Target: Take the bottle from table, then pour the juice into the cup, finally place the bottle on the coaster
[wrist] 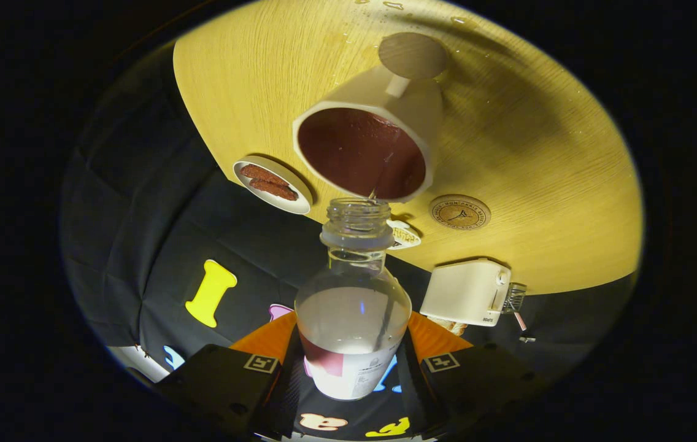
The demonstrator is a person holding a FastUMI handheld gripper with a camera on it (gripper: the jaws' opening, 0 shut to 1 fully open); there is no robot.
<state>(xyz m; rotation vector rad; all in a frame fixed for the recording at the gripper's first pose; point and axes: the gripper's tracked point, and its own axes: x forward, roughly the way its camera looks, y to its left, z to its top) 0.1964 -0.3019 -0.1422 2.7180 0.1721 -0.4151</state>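
Bottle (353, 307) clamped between both fingers of the tool (351, 368), tipped, open mouth at the near rim of the white cup (364, 144); thin stream entering dark juice. Round coaster (459, 212) at 4 o'clock from cup, bare desk (545, 159) around it. Plate of brown snacks (272, 184) at 8 o'clock, by desk edge. White toaster (468, 291) at desk edge beyond coaster.
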